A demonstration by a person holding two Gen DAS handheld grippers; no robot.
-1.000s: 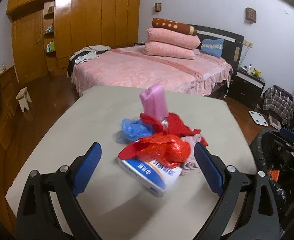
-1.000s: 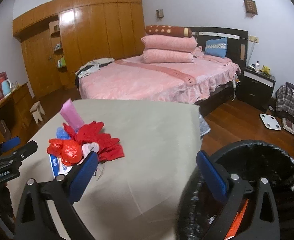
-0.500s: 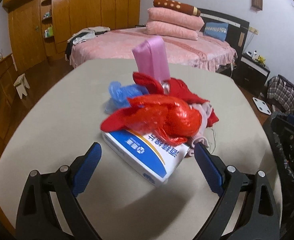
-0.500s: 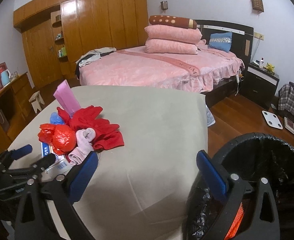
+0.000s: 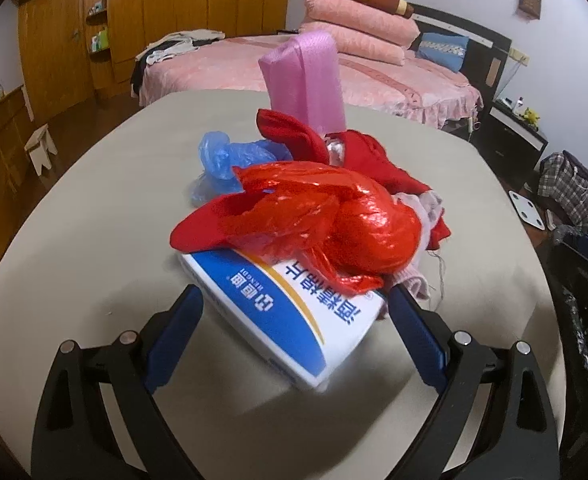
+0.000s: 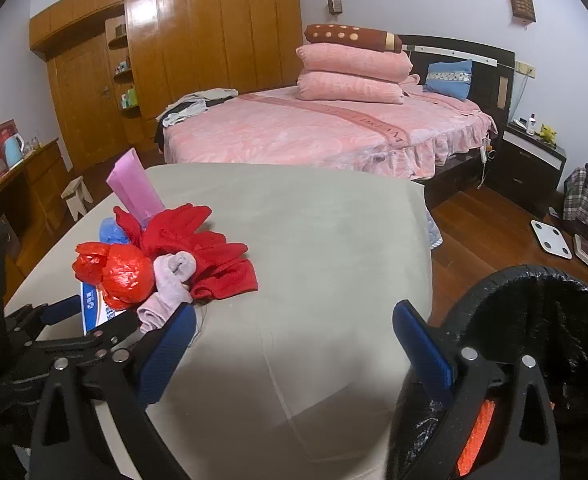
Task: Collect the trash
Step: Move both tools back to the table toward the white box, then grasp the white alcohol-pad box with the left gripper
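Observation:
A trash pile lies on the grey table [image 5: 94, 200]: a white and blue box [image 5: 294, 320] at the front, a red plastic bag [image 5: 334, 220] on it, red cloth [image 5: 366, 156], a blue plastic bag [image 5: 222, 160], a pink packet [image 5: 306, 80] standing behind, and a pale pink sock [image 6: 170, 280]. My left gripper [image 5: 294, 304] is open, its fingers on either side of the box. It also shows in the right wrist view [image 6: 74, 320]. My right gripper [image 6: 290, 320] is open and empty over the table's near right edge.
A black bin with a black liner [image 6: 534, 320] stands at the table's right, just beside my right gripper. A pink bed [image 6: 314, 132] lies beyond the table. A wooden wardrobe [image 6: 194, 40] fills the back wall. A small stool [image 6: 76, 196] stands on the floor at left.
My left gripper has moved forward and down to the pile, so the box now sits between its open fingers. My right gripper has shifted slightly and stays open.

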